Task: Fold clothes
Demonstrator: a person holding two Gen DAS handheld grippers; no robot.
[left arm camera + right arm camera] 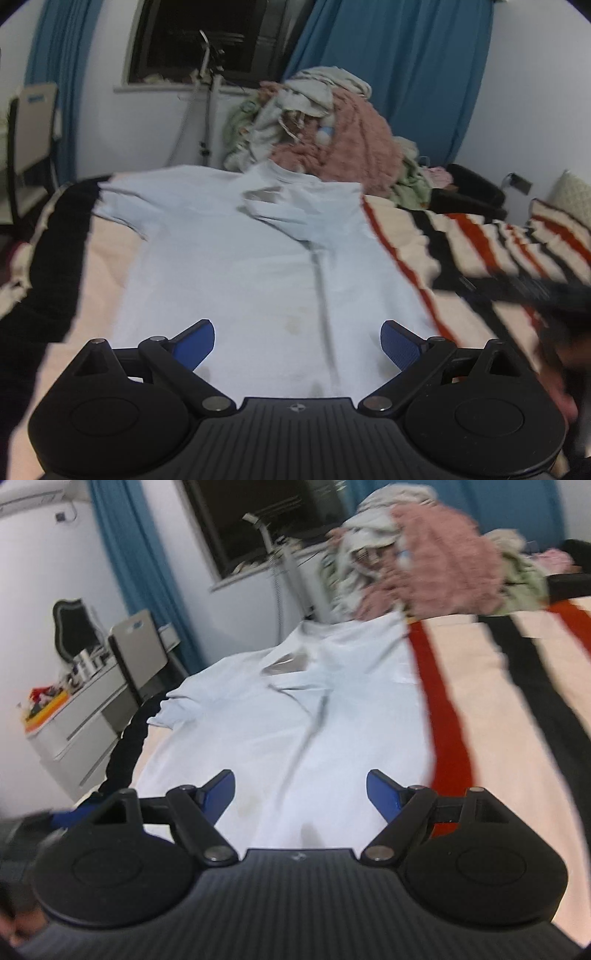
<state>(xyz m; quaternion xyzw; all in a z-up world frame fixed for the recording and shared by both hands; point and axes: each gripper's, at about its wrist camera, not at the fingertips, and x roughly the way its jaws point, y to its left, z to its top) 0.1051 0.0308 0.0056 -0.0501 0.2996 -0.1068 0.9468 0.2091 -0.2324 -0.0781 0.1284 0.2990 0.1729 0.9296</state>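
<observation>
pale blue t-shirt (229, 266) spread flat on the striped blanket (461, 236), soft and floppy. best pinched at the hem corners. left gripper (297, 341) and right gripper (300, 794) both spread wide, holding nothing.

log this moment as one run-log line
task: fold clothes | left gripper: open, empty | right gripper: open, empty | shirt: flat on bed, partly folded

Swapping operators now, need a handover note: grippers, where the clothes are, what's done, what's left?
Left gripper: open, nothing between the fingers, above the shirt's near end.
Right gripper: open, empty, also above the near end.
Shirt: pale blue, spread on the striped blanket, collar end away from you; one sleeve is folded in across the chest, the other still lies out flat.
Laundry pile: unfolded, at the far end.
Left: remaining side, then fold lengthwise; then the pile.
</observation>
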